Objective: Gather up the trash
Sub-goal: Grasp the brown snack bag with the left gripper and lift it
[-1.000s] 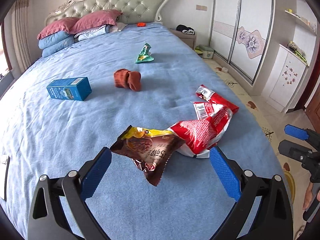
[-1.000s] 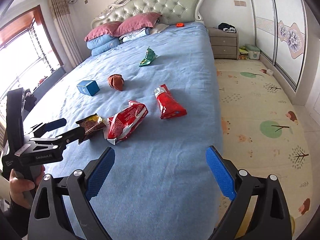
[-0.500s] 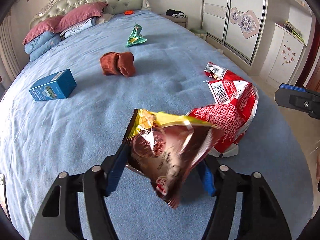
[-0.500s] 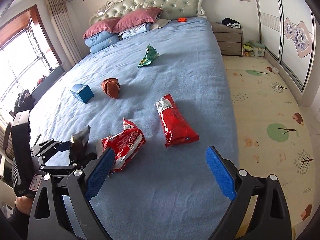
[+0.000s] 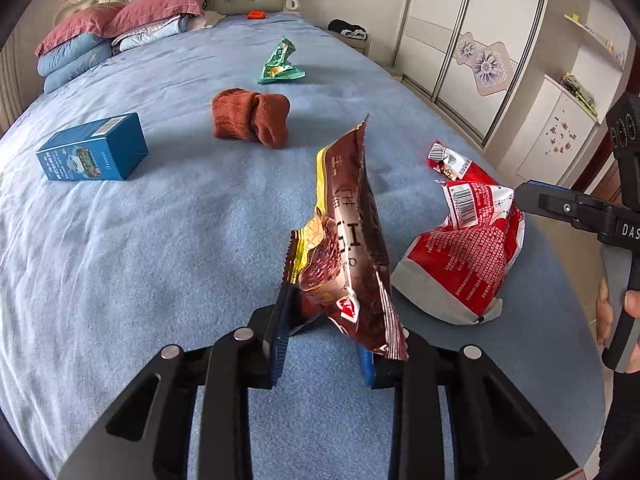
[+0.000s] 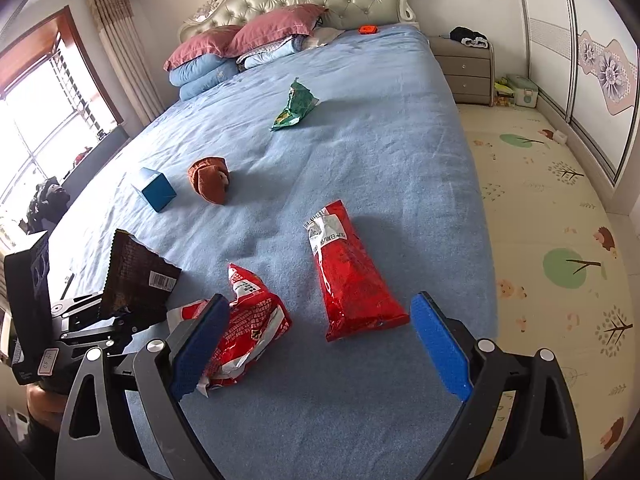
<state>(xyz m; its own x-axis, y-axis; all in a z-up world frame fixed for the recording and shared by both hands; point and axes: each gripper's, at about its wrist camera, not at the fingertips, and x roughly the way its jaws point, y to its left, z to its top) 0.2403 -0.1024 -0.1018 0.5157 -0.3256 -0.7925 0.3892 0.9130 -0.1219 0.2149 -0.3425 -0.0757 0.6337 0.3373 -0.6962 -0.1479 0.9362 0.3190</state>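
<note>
My left gripper [image 5: 324, 334] is shut on a brown snack wrapper [image 5: 348, 240] and holds it upright above the blue bed; the wrapper also shows in the right wrist view [image 6: 138, 280]. A crumpled red wrapper [image 5: 464, 256] lies just right of it, also seen in the right wrist view [image 6: 244, 320]. My right gripper [image 6: 316, 344] is open and empty, low over the bed, its left pad beside the crumpled red wrapper. A long red wrapper [image 6: 348, 280] lies between its pads, further off. A green wrapper [image 6: 296, 106] lies farther up the bed.
A blue box [image 5: 94, 150] and a rolled brown sock [image 5: 252, 118] lie mid-bed. Pillows [image 6: 244, 40] are stacked at the headboard. The bed edge runs along the right, with a play mat floor [image 6: 560, 220], a nightstand [image 6: 466, 70] and wardrobes [image 5: 460, 52] beyond.
My left gripper has closed on the brown wrapper and lifted it off the bed, turning it upright. My right gripper has moved down and forward toward the red wrappers.
</note>
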